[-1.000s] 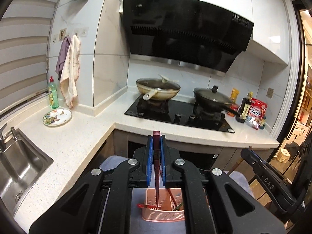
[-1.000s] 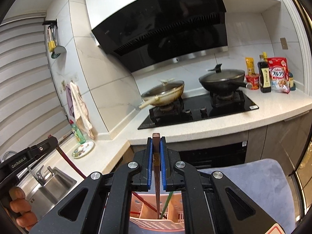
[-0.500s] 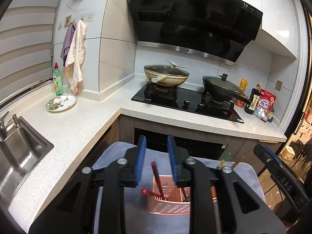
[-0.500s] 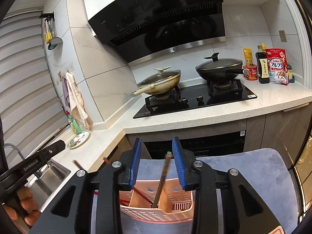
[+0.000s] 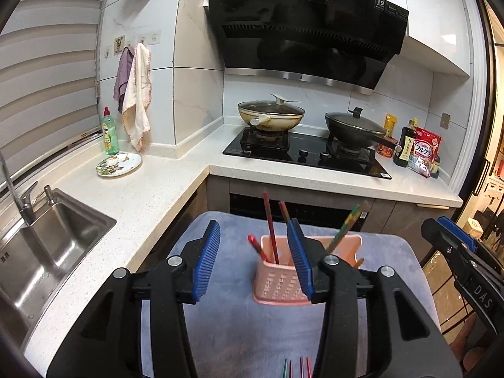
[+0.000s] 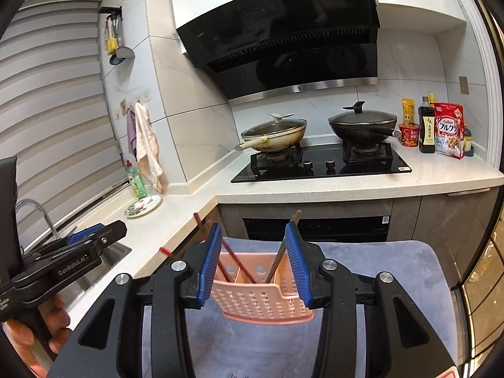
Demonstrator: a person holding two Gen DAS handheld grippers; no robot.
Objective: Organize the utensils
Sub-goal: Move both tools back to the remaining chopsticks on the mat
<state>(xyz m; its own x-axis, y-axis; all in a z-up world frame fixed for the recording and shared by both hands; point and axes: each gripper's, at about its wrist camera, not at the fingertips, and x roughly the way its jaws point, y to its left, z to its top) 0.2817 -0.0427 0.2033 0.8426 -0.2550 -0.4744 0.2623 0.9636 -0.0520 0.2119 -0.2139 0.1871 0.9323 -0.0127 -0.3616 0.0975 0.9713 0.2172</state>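
Observation:
A pink perforated utensil basket (image 5: 277, 283) stands on a grey-blue cloth (image 5: 239, 330); it also shows in the right wrist view (image 6: 261, 299). Several chopsticks stand in it: red ones (image 5: 271, 230) on the left, a green-tipped one (image 5: 345, 226) on the right. My left gripper (image 5: 253, 260) is open and empty, just before the basket. My right gripper (image 6: 255, 267) is open and empty, jaws on either side of the basket's near wall. More chopstick ends (image 5: 297, 370) lie on the cloth at the bottom edge.
A sink (image 5: 37, 245) is at the left. A white counter (image 5: 151, 189) carries a patterned plate (image 5: 119, 164) and a green bottle (image 5: 109, 132). Two lidded pans (image 5: 271, 115) sit on the black hob (image 5: 308, 157). Bottles and packets (image 5: 415, 148) stand at the far right.
Both grippers have let go of their chopsticks into the basket, opened wide and pulled back and up. The chopsticks now stand in the basket.

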